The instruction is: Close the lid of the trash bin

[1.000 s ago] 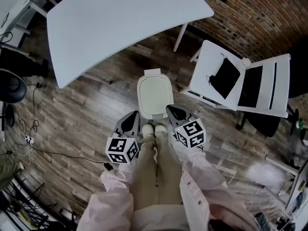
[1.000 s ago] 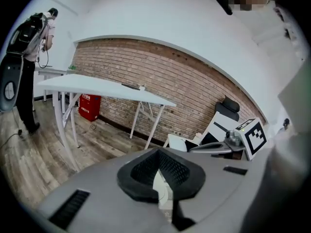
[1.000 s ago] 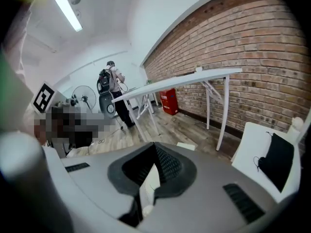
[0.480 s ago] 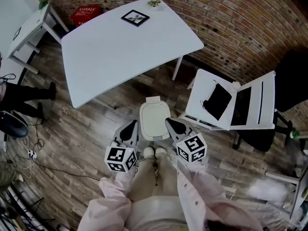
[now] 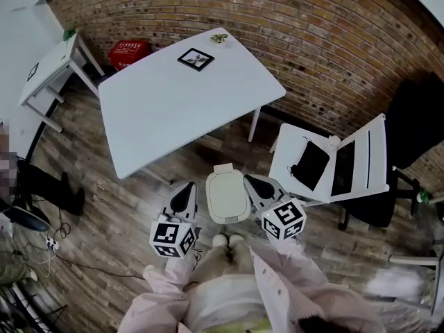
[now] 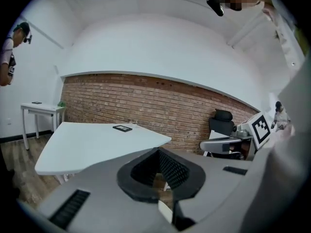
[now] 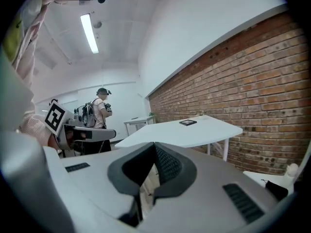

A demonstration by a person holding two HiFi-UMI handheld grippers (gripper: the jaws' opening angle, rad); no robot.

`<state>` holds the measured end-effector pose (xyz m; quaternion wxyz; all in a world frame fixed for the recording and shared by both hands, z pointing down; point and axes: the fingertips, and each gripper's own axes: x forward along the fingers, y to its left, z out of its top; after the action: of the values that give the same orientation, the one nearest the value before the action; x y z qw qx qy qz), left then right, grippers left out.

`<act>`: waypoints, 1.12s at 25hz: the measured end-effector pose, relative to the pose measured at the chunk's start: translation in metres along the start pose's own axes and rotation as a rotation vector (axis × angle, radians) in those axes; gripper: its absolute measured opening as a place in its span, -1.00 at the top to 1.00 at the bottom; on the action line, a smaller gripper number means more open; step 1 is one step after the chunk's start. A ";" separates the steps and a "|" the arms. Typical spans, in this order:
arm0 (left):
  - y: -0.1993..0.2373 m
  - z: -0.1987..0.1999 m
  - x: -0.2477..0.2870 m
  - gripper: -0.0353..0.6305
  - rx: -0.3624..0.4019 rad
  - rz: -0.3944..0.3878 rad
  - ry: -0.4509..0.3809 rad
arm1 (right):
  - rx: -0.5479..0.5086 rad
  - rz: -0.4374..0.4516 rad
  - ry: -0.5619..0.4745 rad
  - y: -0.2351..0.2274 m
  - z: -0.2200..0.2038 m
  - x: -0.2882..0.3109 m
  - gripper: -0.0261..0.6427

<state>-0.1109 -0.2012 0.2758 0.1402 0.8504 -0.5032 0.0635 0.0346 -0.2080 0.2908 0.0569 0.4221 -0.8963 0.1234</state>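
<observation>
Head view: your trash bin [image 5: 227,197] stands on the floor just beyond your feet, lid down. It shows between your left gripper [image 5: 184,188] and right gripper [image 5: 255,182], apart from both.
Left gripper view: your jaws are clenched on nothing, pointing over the white table [image 6: 97,140] toward the far brick wall [image 6: 146,106].
Right gripper view: your jaws are clenched and empty too, with the table far ahead.

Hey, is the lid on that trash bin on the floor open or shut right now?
Shut. The lid lies flat across the trash bin, with none of the inside showing in the head view.
</observation>
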 end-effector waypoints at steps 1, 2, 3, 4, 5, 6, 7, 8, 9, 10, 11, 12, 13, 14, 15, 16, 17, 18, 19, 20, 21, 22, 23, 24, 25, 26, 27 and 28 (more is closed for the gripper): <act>0.001 0.005 -0.001 0.91 0.006 0.000 -0.009 | -0.001 -0.004 -0.013 -0.001 0.006 -0.001 0.91; 0.001 0.010 -0.002 0.91 0.011 0.000 -0.017 | -0.003 -0.007 -0.026 -0.001 0.011 -0.002 0.91; 0.002 0.014 -0.003 0.91 0.014 0.001 -0.025 | -0.003 -0.009 -0.039 -0.001 0.017 -0.004 0.91; 0.002 0.018 -0.005 0.91 0.015 0.002 -0.032 | -0.003 -0.010 -0.052 -0.001 0.022 -0.005 0.91; 0.003 0.022 -0.006 0.91 0.017 0.005 -0.040 | -0.005 -0.011 -0.064 -0.001 0.028 -0.006 0.91; 0.003 0.027 -0.008 0.91 0.019 0.008 -0.049 | -0.009 -0.013 -0.075 0.000 0.033 -0.007 0.91; 0.003 0.032 -0.009 0.91 0.022 0.011 -0.058 | -0.016 -0.014 -0.084 0.000 0.039 -0.009 0.91; 0.003 0.037 -0.011 0.91 0.025 0.013 -0.068 | -0.023 -0.016 -0.092 -0.001 0.044 -0.011 0.91; 0.003 0.042 -0.013 0.91 0.027 0.016 -0.075 | -0.032 -0.015 -0.101 0.000 0.050 -0.013 0.91; 0.003 0.046 -0.015 0.91 0.030 0.019 -0.082 | -0.040 -0.013 -0.109 0.001 0.055 -0.014 0.91; 0.003 0.051 -0.017 0.91 0.035 0.021 -0.088 | -0.046 -0.009 -0.118 0.002 0.059 -0.016 0.91; 0.003 0.055 -0.019 0.91 0.041 0.024 -0.094 | -0.049 -0.007 -0.126 0.002 0.064 -0.018 0.91; 0.003 0.059 -0.020 0.91 0.048 0.025 -0.101 | -0.052 -0.007 -0.134 0.002 0.068 -0.019 0.91; 0.003 0.062 -0.022 0.91 0.053 0.027 -0.108 | -0.055 -0.008 -0.142 0.002 0.072 -0.020 0.91; 0.004 0.066 -0.023 0.91 0.058 0.029 -0.117 | -0.059 -0.009 -0.150 0.002 0.076 -0.021 0.91; 0.004 0.069 -0.026 0.91 0.062 0.033 -0.125 | -0.062 -0.010 -0.159 0.003 0.079 -0.023 0.91; 0.005 0.071 -0.028 0.91 0.063 0.038 -0.132 | -0.065 -0.011 -0.166 0.003 0.082 -0.025 0.91; 0.005 0.073 -0.030 0.91 0.063 0.043 -0.138 | -0.068 -0.011 -0.172 0.004 0.084 -0.026 0.91; 0.006 0.075 -0.031 0.91 0.064 0.048 -0.143 | -0.071 -0.013 -0.177 0.004 0.086 -0.027 0.91; 0.007 0.077 -0.032 0.91 0.067 0.053 -0.149 | -0.073 -0.015 -0.184 0.004 0.089 -0.028 0.91; 0.008 0.078 -0.033 0.91 0.070 0.058 -0.155 | -0.073 -0.017 -0.192 0.004 0.092 -0.030 0.91; 0.009 0.079 -0.035 0.91 0.069 0.065 -0.160 | -0.071 -0.020 -0.199 0.003 0.094 -0.031 0.91; 0.010 0.079 -0.036 0.91 0.066 0.073 -0.165 | -0.067 -0.023 -0.204 0.003 0.095 -0.032 0.91; 0.011 0.078 -0.037 0.91 0.064 0.080 -0.167 | -0.061 -0.029 -0.209 0.002 0.096 -0.034 0.91; 0.012 0.078 -0.038 0.91 0.064 0.086 -0.167 | -0.055 -0.037 -0.213 0.000 0.097 -0.036 0.91; 0.013 0.078 -0.039 0.91 0.067 0.092 -0.167 | -0.049 -0.044 -0.217 -0.001 0.097 -0.037 0.91; 0.014 0.079 -0.040 0.91 0.072 0.098 -0.168 | -0.044 -0.051 -0.221 -0.002 0.097 -0.039 0.91; 0.015 0.079 -0.042 0.91 0.074 0.104 -0.171 | -0.041 -0.059 -0.226 -0.003 0.098 -0.041 0.91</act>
<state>-0.1468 -0.1968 0.1923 0.0618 0.8299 -0.5542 0.0167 0.0632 -0.2061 0.1887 -0.0324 0.4583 -0.8865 0.0549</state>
